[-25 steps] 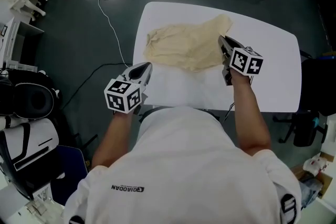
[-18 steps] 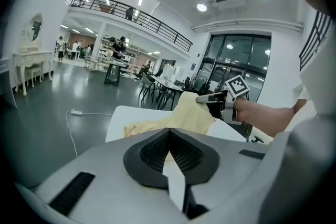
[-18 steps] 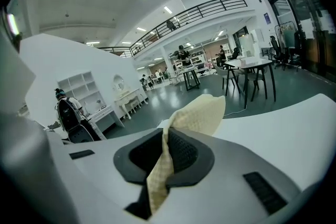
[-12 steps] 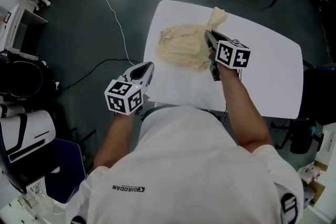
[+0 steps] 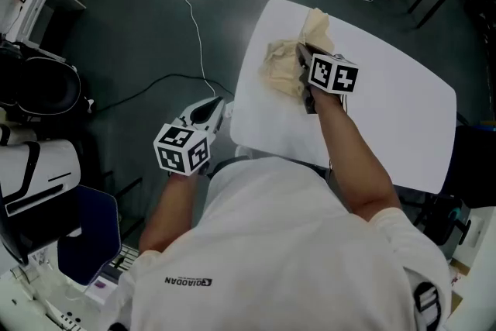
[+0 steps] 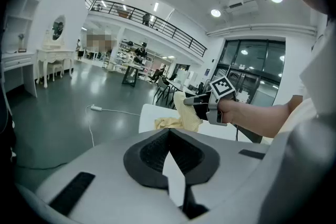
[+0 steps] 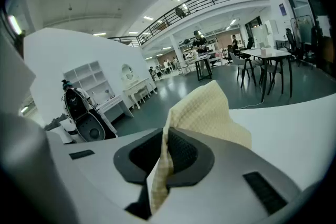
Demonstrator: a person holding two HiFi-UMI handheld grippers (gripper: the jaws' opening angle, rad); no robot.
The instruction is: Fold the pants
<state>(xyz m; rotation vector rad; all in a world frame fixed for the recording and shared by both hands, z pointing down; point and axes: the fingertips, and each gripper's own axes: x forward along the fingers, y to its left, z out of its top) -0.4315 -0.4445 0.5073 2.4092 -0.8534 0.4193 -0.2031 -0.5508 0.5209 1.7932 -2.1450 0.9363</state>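
**Pants bunched on the table, 1 edge pinched by the right gripper**

The pants [image 5: 280, 67], pale yellow cloth, lie in a crumpled heap at the far left corner of the white table [image 5: 387, 116]. 1 flap stands up towards the far edge. Which part is a leg and which the waistband cannot be made out in any view.

In the head view the right gripper [image 5: 301, 56] and its marker cube lie over the heap's right side and hide the cloth beneath them. The right gripper view settles the grip. The right gripper [image 7: 165, 136] has its jaws pressed on a fold of the pants [image 7: 212, 107]. The cloth runs down between the dark pads and out below them, and the lifted flap blocks much of the table [image 7: 294, 134] ahead.

The left gripper [image 5: 218, 108] is off the table, beside its near left corner and above the dark floor, well apart from the pants. Whether it touches the table edge cannot be told. In its own view the left gripper [image 6: 169, 131] has its jaws pressed together at the tips with nothing between them. Beyond them the pants [image 6: 182, 112] and the table [image 6: 151, 113] show small and partly behind the gripper's body.

The person's torso hides the table's near edge. A white cable [image 5: 194, 23] trails over the floor past the table's left side.
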